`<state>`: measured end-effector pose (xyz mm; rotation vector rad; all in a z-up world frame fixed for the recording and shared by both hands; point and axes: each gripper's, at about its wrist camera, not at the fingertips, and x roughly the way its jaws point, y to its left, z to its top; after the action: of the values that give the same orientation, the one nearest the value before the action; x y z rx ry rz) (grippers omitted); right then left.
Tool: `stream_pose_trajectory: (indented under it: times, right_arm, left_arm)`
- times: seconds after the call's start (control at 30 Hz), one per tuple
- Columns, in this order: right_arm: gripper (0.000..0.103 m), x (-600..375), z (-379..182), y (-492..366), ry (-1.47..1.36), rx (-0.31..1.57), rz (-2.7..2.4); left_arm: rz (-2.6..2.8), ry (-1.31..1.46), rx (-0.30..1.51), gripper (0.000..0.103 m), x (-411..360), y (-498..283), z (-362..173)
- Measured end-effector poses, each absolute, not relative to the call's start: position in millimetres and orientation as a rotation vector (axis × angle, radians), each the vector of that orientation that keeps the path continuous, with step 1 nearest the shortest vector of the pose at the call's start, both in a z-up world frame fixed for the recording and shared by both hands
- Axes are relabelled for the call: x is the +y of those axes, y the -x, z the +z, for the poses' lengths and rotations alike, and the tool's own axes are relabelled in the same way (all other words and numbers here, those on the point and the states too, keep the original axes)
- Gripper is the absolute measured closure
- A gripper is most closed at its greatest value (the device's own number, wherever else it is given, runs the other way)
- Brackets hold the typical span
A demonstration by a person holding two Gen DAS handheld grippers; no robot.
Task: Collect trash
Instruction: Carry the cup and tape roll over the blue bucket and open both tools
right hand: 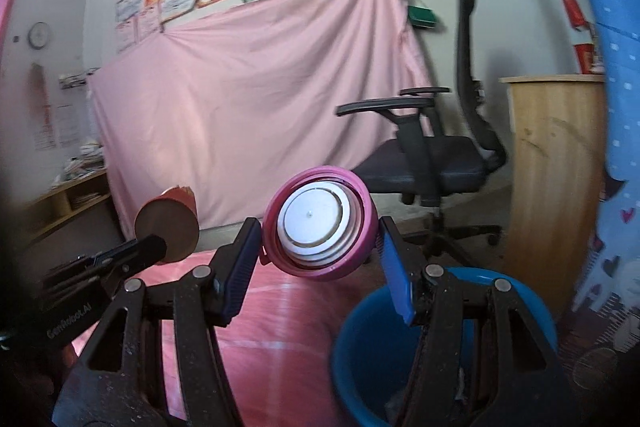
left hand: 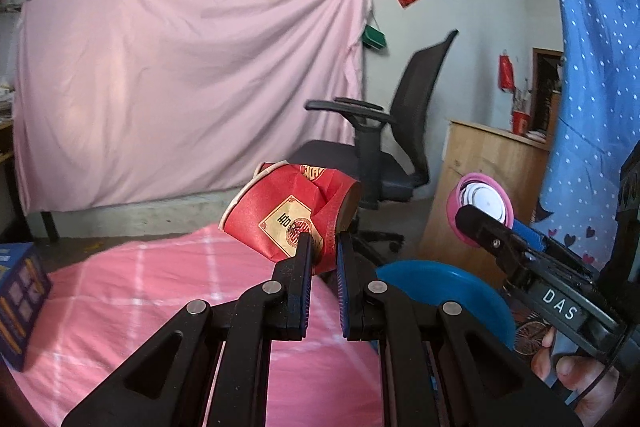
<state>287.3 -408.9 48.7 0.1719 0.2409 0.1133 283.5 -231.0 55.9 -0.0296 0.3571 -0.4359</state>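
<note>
My left gripper (left hand: 323,247) is shut on a crushed red paper cup (left hand: 288,211), held in the air above the pink cloth. The cup's brown bottom also shows in the right wrist view (right hand: 167,229). My right gripper (right hand: 320,247) is shut on a pink lid with a white inner disc (right hand: 320,223), held up above the rim of a blue bin (right hand: 444,343). In the left wrist view the pink lid (left hand: 482,205) sits at the tip of the right gripper, with the blue bin (left hand: 444,291) below and between the two grippers.
A pink checked cloth (left hand: 160,299) covers the table. A blue box (left hand: 20,303) stands at its left edge. A black office chair (left hand: 380,143) and a wooden cabinet (left hand: 488,179) stand behind the bin. A blue dotted curtain (left hand: 592,67) hangs at the right.
</note>
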Motion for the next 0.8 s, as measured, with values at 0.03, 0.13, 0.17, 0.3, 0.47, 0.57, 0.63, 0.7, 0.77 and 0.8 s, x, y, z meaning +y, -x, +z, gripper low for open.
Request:
stream_pose_trajectory:
  times: [0.03,0.13,0.17,0.3,0.47,0.57,0.63,0.7,0.77,0.8]
  right_arm:
    - [0.021,-414,47,-286,-0.176,0.251,0.094]
    - [0.021,-432,38,-285,-0.202,0.287,0.049]
    - [0.021,-439,34,-284,-0.211,0.304,0.033]
    - [0.021,-461,23,-285,-0.236,0.355,-0.019]
    - [0.021,-480,8,-291,-0.278,0.430,-0.038]
    - [0.021,-489,1,-294,-0.295,0.458,-0.044]
    - [0.021,-494,-2,-296,-0.310,0.476,-0.050]
    - [0.020,-499,-7,-298,-0.323,0.493,-0.054]
    - [0.020,-502,-10,-301,-0.335,0.509,-0.059]
    - [0.020,-502,-10,-302,-0.338,0.513,-0.060]
  left_arm:
    - [-0.451,0.027,0.367,0.094,-239,-285,53]
    - [-0.490,0.029,0.397,0.094,-256,-288,46]
    - [-0.506,0.031,0.414,0.094,-264,-291,42]
    - [-0.556,0.043,0.473,0.094,-289,-300,31]
    - [-0.607,0.035,0.545,0.094,-318,-312,18]
    - [-0.632,0.038,0.585,0.094,-327,-317,10]
    - [-0.641,0.037,0.610,0.094,-332,-320,7]
    - [-0.651,0.032,0.635,0.094,-338,-324,4]
    - [-0.655,0.035,0.650,0.094,-340,-325,2]
    - [-0.655,0.037,0.658,0.094,-338,-325,1]
